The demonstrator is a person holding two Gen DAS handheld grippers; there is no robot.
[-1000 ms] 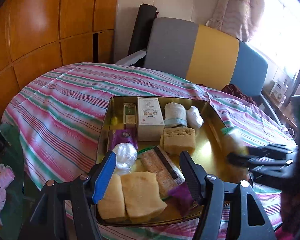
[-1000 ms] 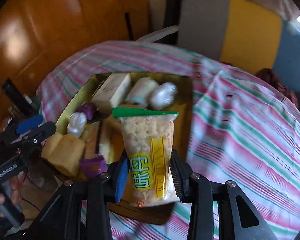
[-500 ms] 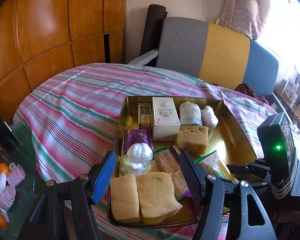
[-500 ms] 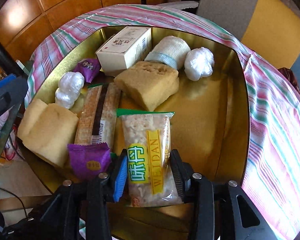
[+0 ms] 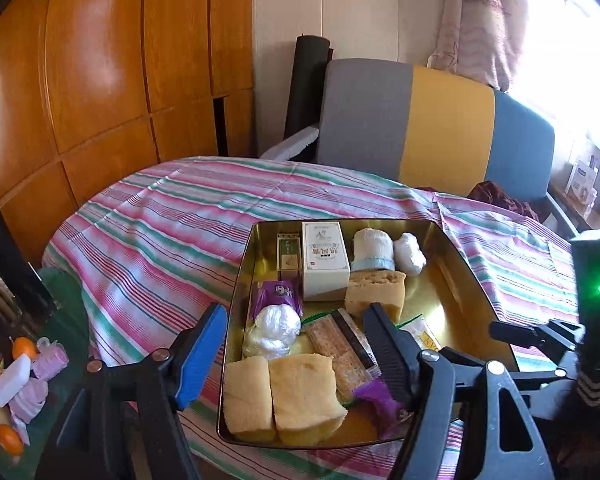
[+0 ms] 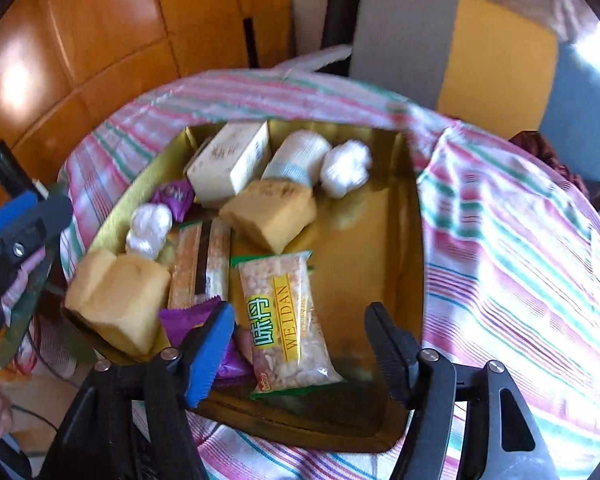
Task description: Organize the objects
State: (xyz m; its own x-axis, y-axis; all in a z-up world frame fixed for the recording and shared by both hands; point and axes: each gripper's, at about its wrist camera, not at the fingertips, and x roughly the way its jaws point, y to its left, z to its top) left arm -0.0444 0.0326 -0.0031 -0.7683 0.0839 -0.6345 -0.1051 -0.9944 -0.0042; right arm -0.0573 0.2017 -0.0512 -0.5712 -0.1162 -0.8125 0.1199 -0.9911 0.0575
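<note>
Right claw (image 6: pixel 300 344) opening, pads clear of the crinkly clear rice-cracker packet (image 6: pixel 286 320), which lies flat in the glossy gold tray (image 6: pixel 414 240), lower centre of frame. Left claw (image 5: pixel 296 350) opening wide, empty, lower centre above spongy yellow cake blocks (image 5: pixel 280 396). Tray on striped cloth surface (image 5: pixel 160 240).

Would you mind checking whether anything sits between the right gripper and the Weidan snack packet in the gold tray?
Nothing visible does. The right gripper has its jaws opening, and the Weidan snack packet lies flat on the gold tray between the fingers, untouched by the pads. A purple wrapper sits beside the blue finger, clear of the packet.
</note>
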